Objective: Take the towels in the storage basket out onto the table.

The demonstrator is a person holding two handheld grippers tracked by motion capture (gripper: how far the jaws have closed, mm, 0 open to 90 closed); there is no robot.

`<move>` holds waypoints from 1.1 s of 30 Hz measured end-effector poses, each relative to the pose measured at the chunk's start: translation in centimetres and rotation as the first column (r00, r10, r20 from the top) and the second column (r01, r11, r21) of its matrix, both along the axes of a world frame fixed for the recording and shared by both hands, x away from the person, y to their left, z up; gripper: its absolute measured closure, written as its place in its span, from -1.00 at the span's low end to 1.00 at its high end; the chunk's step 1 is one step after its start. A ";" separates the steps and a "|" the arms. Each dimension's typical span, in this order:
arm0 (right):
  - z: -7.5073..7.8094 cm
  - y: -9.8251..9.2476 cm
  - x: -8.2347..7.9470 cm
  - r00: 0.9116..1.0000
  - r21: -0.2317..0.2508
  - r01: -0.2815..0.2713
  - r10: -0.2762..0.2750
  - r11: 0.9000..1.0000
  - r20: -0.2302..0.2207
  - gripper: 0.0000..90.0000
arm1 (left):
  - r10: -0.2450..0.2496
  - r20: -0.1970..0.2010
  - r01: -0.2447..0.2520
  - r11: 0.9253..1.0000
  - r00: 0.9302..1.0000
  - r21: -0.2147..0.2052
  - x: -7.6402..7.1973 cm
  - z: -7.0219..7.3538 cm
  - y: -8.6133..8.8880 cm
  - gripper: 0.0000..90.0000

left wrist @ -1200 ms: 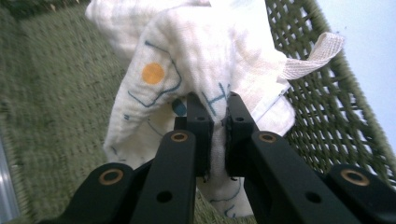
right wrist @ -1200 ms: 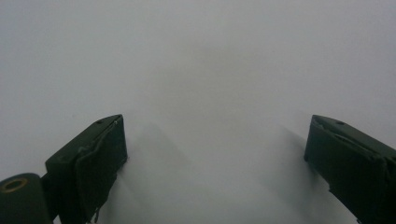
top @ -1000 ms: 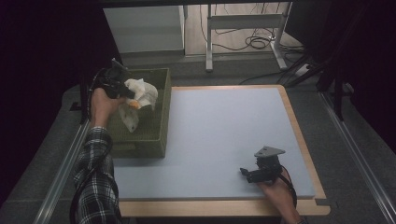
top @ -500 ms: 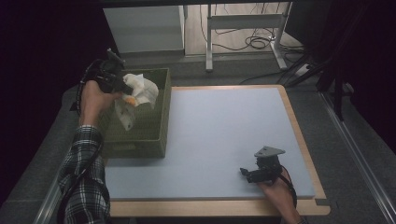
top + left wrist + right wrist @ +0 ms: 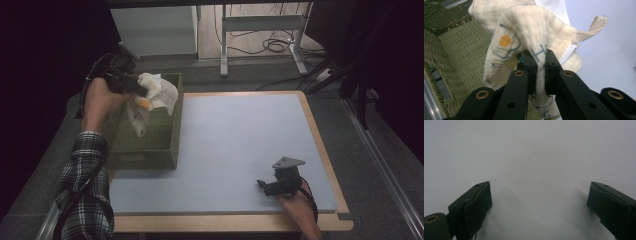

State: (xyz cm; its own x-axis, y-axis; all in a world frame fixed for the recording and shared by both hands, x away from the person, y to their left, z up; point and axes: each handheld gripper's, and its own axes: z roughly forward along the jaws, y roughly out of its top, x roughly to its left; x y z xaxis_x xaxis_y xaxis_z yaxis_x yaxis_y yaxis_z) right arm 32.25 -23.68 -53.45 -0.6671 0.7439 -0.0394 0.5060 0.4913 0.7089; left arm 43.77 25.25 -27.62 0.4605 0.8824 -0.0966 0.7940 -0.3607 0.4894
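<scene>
I have the left gripper (image 5: pixel 141 92) clamped on a cream cloth (image 5: pixel 156 94), held above the far end of the green woven basket (image 5: pixel 150 150) at the left side of the table (image 5: pixel 240 145). In the left gripper view the jaws stand almost together, with a fold of the cloth (image 5: pixel 529 32) pinched between the pads; the rest bunches above them and hangs below.

Markings on the cloth: thin blue line drawing, one solid orange dot and blue lettering beside the jaws. I read a capital "H"; the rest is hidden by the fold and the jaw. A woven beige loop and a small white label stick out at the cloth's right edge; no print on that label is legible.

The basket (image 5: pixel 454 50) shows behind and below the cloth, over the table's grey mat.

My right gripper (image 5: pixel 264 185) rests at the near right of the table, well apart from the basket. In the right gripper view its jaws stand wide apart over bare grey mat, nothing between them.
</scene>
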 end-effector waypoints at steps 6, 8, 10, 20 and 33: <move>0.0 0.0 0.0 1.000 -0.001 -0.001 0.001 1.000 -0.001 -0.87 | -0.042 -0.003 0.042 0.999 0.999 -0.004 -0.3 1.0 -1.7 0.85; 0.0 0.0 0.0 1.000 -0.001 -0.001 0.001 1.000 -0.001 -0.87 | -0.055 -0.003 0.055 0.998 0.998 -0.001 -0.3 1.2 -2.4 0.85; 0.0 0.0 0.0 1.000 -0.001 -0.001 0.001 1.000 -0.001 -0.87 | -0.070 -0.005 0.070 0.998 0.998 -0.002 -0.3 1.4 -3.1 0.85; 0.0 0.0 0.0 1.000 0.000 -0.001 0.001 1.000 -0.001 -0.87 | -0.137 -0.016 0.137 0.991 0.990 0.000 0.0 2.2 -6.6 0.85; 0.0 0.0 0.0 1.000 0.001 -0.001 0.001 1.000 -0.002 -0.87 | -0.242 -0.028 0.240 0.970 0.970 -0.041 1.1 1.0 -12.6 0.84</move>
State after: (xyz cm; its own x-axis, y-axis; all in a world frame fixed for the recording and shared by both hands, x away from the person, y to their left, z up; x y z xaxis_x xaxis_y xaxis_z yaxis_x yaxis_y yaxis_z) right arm 32.25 -23.69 -53.45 -0.6677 0.7435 -0.0370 0.5074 0.4909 0.7082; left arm 44.90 12.69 -26.61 0.6551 0.7414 -0.1454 0.7016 -0.5257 0.4810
